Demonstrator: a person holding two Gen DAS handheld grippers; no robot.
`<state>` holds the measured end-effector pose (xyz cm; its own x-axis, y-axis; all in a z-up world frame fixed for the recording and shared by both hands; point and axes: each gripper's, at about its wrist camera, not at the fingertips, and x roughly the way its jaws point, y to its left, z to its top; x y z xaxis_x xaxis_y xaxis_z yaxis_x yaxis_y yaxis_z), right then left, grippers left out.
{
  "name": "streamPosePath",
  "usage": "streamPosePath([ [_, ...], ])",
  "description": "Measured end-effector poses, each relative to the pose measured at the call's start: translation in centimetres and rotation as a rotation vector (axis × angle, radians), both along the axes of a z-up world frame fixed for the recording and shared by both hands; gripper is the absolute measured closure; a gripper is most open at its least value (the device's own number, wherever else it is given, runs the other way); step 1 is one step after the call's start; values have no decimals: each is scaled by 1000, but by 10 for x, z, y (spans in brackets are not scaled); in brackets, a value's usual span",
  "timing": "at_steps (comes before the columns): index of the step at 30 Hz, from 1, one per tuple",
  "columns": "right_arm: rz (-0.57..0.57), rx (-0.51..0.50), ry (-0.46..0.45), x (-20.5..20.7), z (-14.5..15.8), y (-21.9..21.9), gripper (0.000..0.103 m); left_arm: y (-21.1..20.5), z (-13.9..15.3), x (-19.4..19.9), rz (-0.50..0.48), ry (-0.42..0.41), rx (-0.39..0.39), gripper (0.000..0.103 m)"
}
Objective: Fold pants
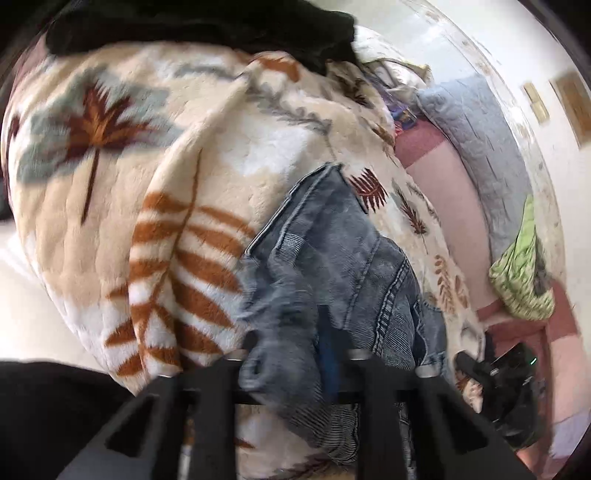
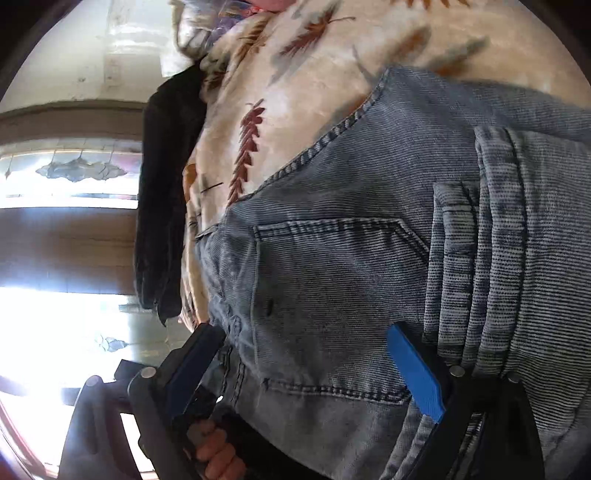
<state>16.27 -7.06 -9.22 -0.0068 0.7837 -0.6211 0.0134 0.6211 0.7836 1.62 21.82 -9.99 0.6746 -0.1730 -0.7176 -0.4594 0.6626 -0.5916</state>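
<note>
Bunched denim swallows our left gripper (image 1: 295, 354): its jaws are clamped together on a fold of the jeans (image 1: 332, 258), and the blue pads are nearly hidden in cloth. To its left we see the plush leaf-print blanket (image 1: 110, 184) on which the jeans lie, with a black garment (image 1: 203, 26) along its far edge, partly cut off. Further right, our right gripper (image 2: 295, 373) stands with jaws wide apart over the back pocket (image 2: 332, 277) of the ribbed, faded denim. Fingers (image 2: 218, 458) are blurred below.
</note>
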Motion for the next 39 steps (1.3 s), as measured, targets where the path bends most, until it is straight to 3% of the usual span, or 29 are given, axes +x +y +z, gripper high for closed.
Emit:
streamPosePath([
  [2, -21, 40, 17, 1, 7, -9, 6, -6, 12, 1, -12, -20, 43, 92],
  [4, -37, 66, -24, -1, 22, -26, 6, -15, 25, 3, -30, -37, 101, 92],
  [8, -141, 102, -80, -12, 39, -89, 6, -44, 62, 9, -91, -106, 232, 92],
  [14, -265, 125, -99, -34, 35, -170, 6, -110, 111, 19, -216, -207, 427, 92],
  [21, -361, 201, -81, -52, 18, -218, 6, -161, 135, 21, -326, -266, 529, 93],
  [26, -413, 221, -98, -61, 15, -248, 6, -220, 145, 18, -462, -318, 619, 93],
  [32, -510, 233, -129, -77, 17, -296, 6, -312, 123, 11, -681, -350, 684, 92],
  [35, -552, 220, -127, -86, 10, -319, 6, -367, 77, 14, -857, -274, 710, 91],
  [37, -578, 219, -105, -91, 2, -330, 6, -396, 28, 23, -964, -112, 756, 86],
  [38, -583, 218, -98, -93, 0, -334, 6, -400, 19, 24, -985, -81, 759, 85],
  [39, -585, 217, -97, -95, -1, -336, 6, -403, 20, 18, -990, -120, 787, 81],
])
